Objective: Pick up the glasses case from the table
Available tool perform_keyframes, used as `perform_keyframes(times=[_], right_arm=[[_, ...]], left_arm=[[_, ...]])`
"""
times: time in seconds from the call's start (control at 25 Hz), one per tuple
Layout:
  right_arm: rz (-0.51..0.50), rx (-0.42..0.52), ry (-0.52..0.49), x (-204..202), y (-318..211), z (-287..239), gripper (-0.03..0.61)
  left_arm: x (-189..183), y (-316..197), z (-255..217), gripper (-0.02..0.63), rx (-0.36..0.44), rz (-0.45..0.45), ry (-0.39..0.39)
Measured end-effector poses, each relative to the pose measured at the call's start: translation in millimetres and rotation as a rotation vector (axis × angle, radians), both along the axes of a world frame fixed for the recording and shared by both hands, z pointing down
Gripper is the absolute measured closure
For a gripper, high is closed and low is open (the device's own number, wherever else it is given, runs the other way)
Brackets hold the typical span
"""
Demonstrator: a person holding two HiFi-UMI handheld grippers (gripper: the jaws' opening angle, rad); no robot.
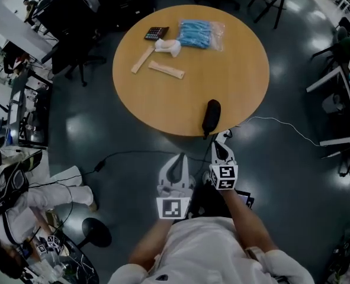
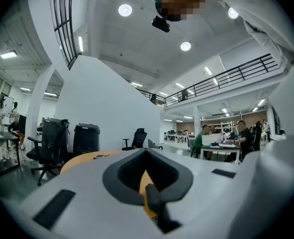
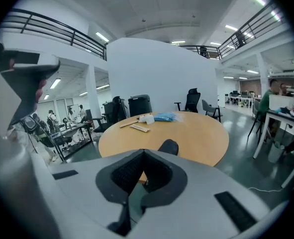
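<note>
The black glasses case (image 1: pixel 211 116) lies at the near edge of the round wooden table (image 1: pixel 234 70). In the right gripper view the glasses case (image 3: pixel 168 146) shows just past the jaw tips, on the table (image 3: pixel 191 133). My right gripper (image 1: pixel 222 139) hangs below the table edge, a little short of the case, jaws shut and empty. My left gripper (image 1: pixel 179 160) is further left and nearer my body, over the floor. In its own view the left gripper (image 2: pixel 146 151) has its jaws together with nothing in them, and the table (image 2: pixel 82 159) is a thin strip beyond.
At the table's far side lie a calculator (image 1: pixel 156 33), a blue packet (image 1: pixel 199 33), a white object (image 1: pixel 169 47) and two wooden sticks (image 1: pixel 166 70). A cable (image 1: pixel 275 122) runs across the floor on the right. Office chairs and desks stand around.
</note>
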State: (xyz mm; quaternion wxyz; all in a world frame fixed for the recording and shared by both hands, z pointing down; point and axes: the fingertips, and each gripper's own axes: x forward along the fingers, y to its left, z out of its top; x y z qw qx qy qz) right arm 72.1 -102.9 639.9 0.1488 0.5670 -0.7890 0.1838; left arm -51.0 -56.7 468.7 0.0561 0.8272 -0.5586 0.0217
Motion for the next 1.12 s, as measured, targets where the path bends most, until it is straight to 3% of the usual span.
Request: perform_keyframes(times=[0.2, 0.36, 0.68, 0.8, 1.12], right_arm=[[0.053, -0.067, 0.004, -1, -10, 43, 0.563], [0.122, -0.129, 0.011, 3, -18, 74, 0.561], [0.145, -0.204, 0.021, -8, -31, 107, 0.554], [0.133, -0.242, 0.023, -13, -36, 120, 0.433], [0.122, -0.274, 0.051, -18, -45, 136, 0.425]], left_arm=[[0, -3, 15, 0.607, -0.029, 0.032, -0.044], [-5, -8, 28, 0.607, -0.055, 0.020, -0.029], [-15, -15, 47, 0.607, -0.086, 0.025, -0.059], [-19, -18, 51, 0.607, -0.097, 0.012, -0.051], [-27, -21, 56, 0.607, -0.094, -0.009, -0.041]])
